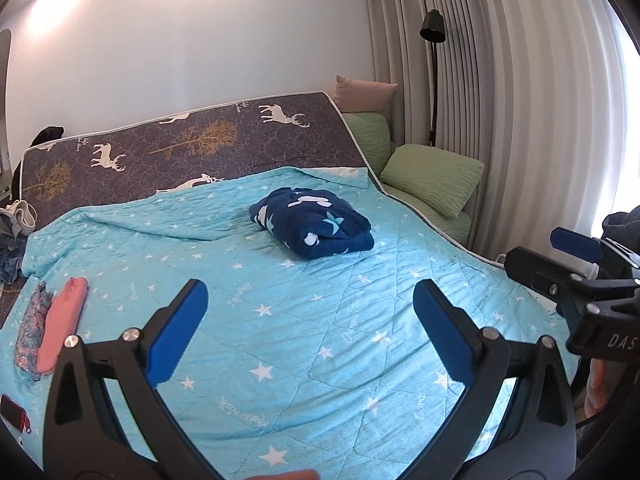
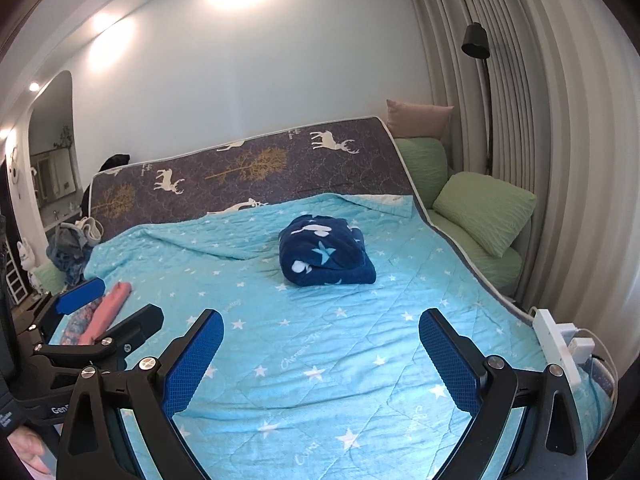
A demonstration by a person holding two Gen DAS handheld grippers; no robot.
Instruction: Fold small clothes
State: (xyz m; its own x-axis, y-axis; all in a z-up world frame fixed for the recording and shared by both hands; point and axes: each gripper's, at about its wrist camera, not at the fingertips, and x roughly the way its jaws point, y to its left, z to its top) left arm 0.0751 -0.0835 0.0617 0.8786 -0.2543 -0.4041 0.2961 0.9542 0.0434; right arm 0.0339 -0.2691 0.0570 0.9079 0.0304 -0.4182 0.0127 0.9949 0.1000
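A navy fleece garment point(image 1: 314, 226) point(image 2: 326, 256) with white shapes lies folded in the middle of the turquoise star quilt point(image 1: 280, 320) point(image 2: 360, 360). At the quilt's left edge lie a folded pink garment point(image 1: 64, 324) point(image 2: 108, 310) and, beside it, a folded floral one point(image 1: 32, 328) point(image 2: 76, 324). A heap of unfolded clothes point(image 1: 12, 240) point(image 2: 70, 248) sits further back on the left. My left gripper point(image 1: 312, 320) point(image 2: 128, 300) is open and holds nothing, hovering over the near quilt. My right gripper point(image 2: 320, 344) point(image 1: 532, 246) is open too, level with it on the right.
A deer-print mattress point(image 1: 180, 148) leans on the back wall. Green pillows point(image 1: 432, 180) point(image 2: 484, 208), a black floor lamp point(image 1: 434, 28) and curtains stand on the right. A white power strip point(image 2: 560, 344) with plugs lies at the bed's right edge. A small red item point(image 1: 14, 414) lies at the near left.
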